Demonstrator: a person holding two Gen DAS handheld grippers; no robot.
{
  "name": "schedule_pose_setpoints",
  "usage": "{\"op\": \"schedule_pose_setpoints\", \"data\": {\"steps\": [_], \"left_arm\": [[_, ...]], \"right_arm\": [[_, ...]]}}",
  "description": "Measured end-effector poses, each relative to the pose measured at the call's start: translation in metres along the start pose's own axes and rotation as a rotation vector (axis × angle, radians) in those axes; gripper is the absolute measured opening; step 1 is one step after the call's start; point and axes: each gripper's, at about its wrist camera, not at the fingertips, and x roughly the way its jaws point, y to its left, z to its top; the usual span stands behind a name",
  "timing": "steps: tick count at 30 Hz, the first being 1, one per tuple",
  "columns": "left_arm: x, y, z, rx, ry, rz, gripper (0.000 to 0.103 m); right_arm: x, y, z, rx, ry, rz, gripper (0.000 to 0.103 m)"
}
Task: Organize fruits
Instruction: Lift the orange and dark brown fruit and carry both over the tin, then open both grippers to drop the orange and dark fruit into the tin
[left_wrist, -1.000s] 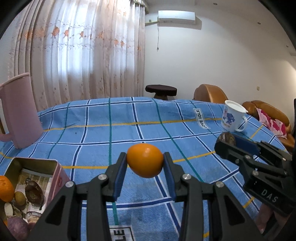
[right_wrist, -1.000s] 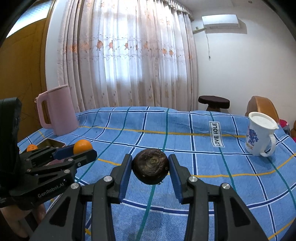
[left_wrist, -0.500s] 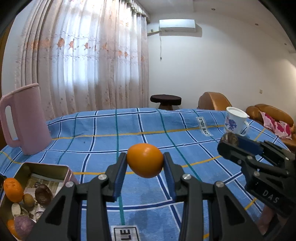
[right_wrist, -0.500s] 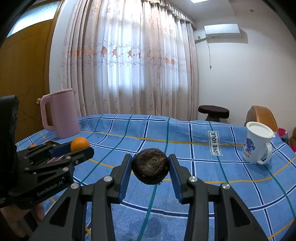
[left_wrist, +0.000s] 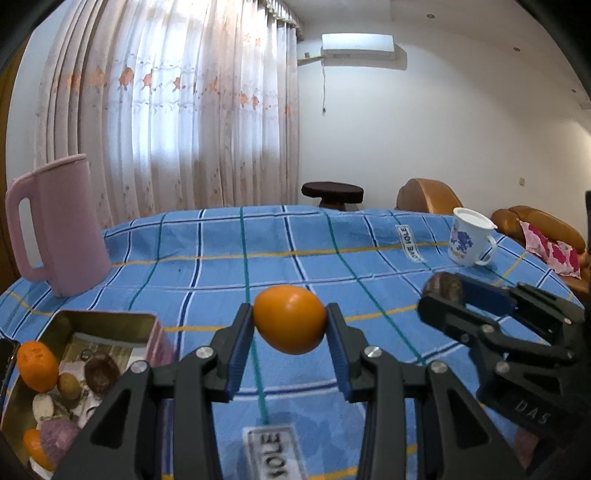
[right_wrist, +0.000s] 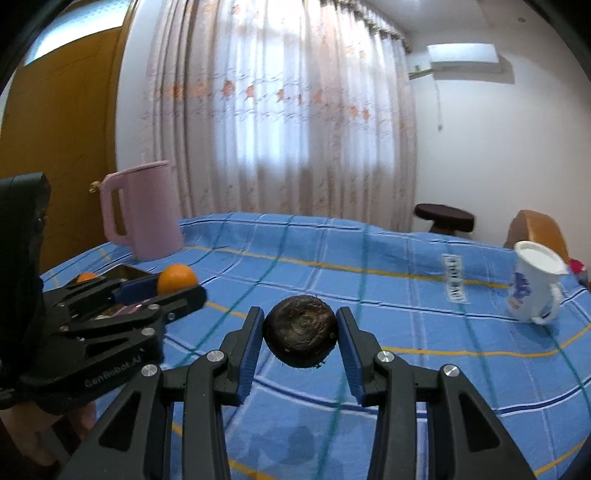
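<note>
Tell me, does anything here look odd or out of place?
Nothing is spilled or broken. The one oddity is the tin box: beside its oranges lie shell-like bits and small oddments. The mug only looks tilted, likely from the fisheye lens.

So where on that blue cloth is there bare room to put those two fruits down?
Bare cloth spans the middle, between the pink jug and the white mug. The tin, left of the orange, is crowded with fruit.

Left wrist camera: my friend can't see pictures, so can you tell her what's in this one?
The left gripper holds an orange between its blue pads above a table with a blue checked cloth. At lower left, an open tin holds more fruit. The right gripper, holding a dark brown fruit, is at right.
</note>
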Motion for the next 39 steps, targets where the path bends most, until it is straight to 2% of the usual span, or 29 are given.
{"op": "schedule_pose_setpoints", "data": {"steps": [8,15,21,28,39], "left_arm": [[-0.032,0.042,-0.004,-0.031,0.016,0.025,0.041],[-0.058,0.087,-0.005,-0.070,0.011,0.103,0.041],[-0.077,0.121,-0.009,-0.095,0.010,0.178,0.041],[-0.085,0.153,-0.023,-0.130,0.044,0.226,0.041],[-0.073,0.168,-0.040,-0.166,0.101,0.216,0.041]], "right_arm": [[0.015,0.049,0.026,-0.004,0.017,0.149,0.042],[0.028,0.108,0.044,-0.086,0.023,0.259,0.042],[0.042,0.142,0.050,-0.100,0.054,0.345,0.042],[0.056,0.177,0.041,-0.135,0.106,0.396,0.042],[0.078,0.194,0.022,-0.162,0.207,0.401,0.042]]}}
